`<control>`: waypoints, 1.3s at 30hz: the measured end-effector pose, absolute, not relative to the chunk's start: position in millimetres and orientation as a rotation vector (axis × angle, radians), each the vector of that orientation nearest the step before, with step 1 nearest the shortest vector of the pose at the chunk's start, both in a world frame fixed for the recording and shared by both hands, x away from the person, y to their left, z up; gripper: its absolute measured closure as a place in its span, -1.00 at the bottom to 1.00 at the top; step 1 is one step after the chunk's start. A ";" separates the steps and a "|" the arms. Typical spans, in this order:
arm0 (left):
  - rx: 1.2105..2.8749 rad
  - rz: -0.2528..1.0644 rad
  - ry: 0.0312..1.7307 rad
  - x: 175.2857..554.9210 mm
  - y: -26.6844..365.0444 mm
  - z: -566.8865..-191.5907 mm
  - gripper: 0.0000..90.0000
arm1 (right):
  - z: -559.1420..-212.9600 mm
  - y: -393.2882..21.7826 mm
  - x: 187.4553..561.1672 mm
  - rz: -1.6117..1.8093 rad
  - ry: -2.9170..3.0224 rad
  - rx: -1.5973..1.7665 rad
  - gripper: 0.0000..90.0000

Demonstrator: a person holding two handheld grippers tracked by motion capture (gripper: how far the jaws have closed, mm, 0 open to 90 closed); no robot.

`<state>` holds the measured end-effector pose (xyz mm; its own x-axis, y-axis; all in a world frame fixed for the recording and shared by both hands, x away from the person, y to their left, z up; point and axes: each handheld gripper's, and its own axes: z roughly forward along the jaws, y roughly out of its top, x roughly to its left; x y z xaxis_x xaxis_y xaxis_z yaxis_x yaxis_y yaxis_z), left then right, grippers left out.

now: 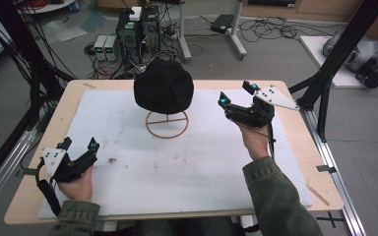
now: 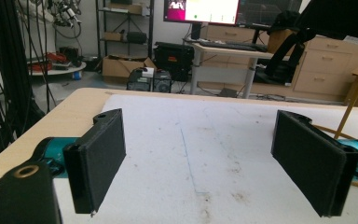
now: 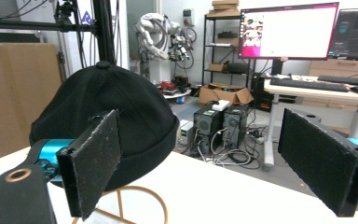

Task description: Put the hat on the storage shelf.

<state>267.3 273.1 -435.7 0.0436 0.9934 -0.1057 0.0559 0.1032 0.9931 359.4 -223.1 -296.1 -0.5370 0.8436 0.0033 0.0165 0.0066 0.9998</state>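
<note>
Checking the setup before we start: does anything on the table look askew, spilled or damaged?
Nothing is askew: the black hat sits squarely on its wooden stand. The white mat only shows brownish stains near its middle.

We see a light wooden table (image 1: 74, 96) with a white mat (image 1: 187, 167) spread over most of its top, leaving bare wood along the left, right and far edges. The mat carries brownish stains toward the middle and near edge. On it, toward the far edge, stands a wooden ring stand (image 1: 167, 124) bearing a black hat (image 1: 163, 86).
</note>
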 end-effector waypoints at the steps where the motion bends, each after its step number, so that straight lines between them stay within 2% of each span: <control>1: 1.190 1.071 1.262 267.5 273.3 -435.8 -0.60 | -297.1 -224.6 357.6 1.600 1.627 0.897 -0.71; 17: 1.213 1.086 1.251 269.0 269.8 -436.4 -0.60 | -324.5 -264.0 334.9 1.516 1.527 1.015 -0.75; 39: 1.221 1.084 1.254 269.5 269.5 -437.0 -0.60 | -397.1 -288.3 312.8 1.422 1.443 1.203 -0.75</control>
